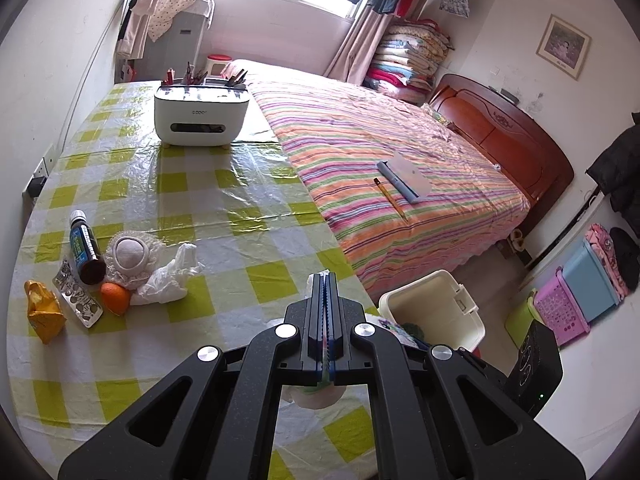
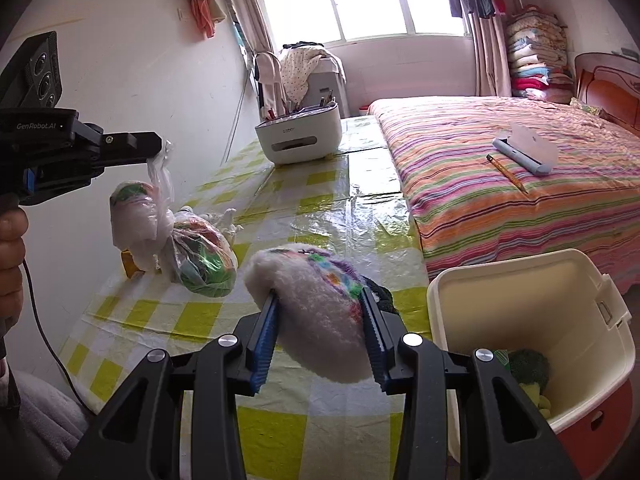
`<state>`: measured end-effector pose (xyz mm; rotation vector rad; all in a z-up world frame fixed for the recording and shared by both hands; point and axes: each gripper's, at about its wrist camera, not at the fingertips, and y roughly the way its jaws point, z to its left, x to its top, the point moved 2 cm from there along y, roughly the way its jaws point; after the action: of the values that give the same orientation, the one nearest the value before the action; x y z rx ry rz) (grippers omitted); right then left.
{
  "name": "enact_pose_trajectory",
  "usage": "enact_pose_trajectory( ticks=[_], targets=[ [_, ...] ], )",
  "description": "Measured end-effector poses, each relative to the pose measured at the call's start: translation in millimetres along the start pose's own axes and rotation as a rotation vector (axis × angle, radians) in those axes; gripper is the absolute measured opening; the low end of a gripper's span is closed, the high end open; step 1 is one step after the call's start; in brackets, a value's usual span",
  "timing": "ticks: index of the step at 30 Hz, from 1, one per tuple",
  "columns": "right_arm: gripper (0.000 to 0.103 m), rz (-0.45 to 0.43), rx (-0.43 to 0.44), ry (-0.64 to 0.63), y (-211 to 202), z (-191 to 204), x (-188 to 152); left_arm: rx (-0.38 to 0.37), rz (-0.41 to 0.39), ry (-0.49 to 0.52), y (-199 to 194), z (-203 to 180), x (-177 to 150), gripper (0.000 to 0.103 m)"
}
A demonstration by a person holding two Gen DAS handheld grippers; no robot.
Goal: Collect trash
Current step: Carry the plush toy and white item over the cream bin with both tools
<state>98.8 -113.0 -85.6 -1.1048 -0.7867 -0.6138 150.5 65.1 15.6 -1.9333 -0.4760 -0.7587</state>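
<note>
The fluffy white ball (image 2: 316, 320) is pinched between the right gripper's (image 2: 320, 316) fingers, above the table's (image 2: 372, 208) near edge, beside the open white bin (image 2: 520, 292). The left gripper's (image 2: 154, 148) fingers are pressed together on a clear plastic bag (image 2: 160, 184), which hangs above the table.

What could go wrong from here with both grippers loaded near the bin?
1. The left gripper pinches only the thin top of the clear plastic bag, which holds two bundles; the film could tear or slip.
2. The right gripper grips the fluffy white item across soft pile that bulges past the pads; it could squirm loose short of the bin.
3. The hanging bag is close to the fluffy item and could snag on it.
</note>
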Motion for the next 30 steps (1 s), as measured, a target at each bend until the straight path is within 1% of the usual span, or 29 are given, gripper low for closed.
enact_pose_trajectory(
  ticks=[4, 14, 19, 30],
  targets=[
    [0.038, -0.027, -0.039, 0.037, -8, -18, 1, -0.019, 0.006, 0.022, 6, -18, 0, 0.001],
    [0.038, -0.105, -0.131, 0.099, -31, -49, 3, -0.072, 0.032, 0.081, 23, -65, -3, 0.001],
    [0.039, -0.143, -0.202, 0.133, -41, -64, 3, -0.095, 0.045, 0.104, 30, -87, -6, 0.001],
    [0.039, -0.202, -0.295, 0.289, -61, -103, -1, -0.149, 0.067, 0.142, 47, -135, -10, 0.001]
  ],
)
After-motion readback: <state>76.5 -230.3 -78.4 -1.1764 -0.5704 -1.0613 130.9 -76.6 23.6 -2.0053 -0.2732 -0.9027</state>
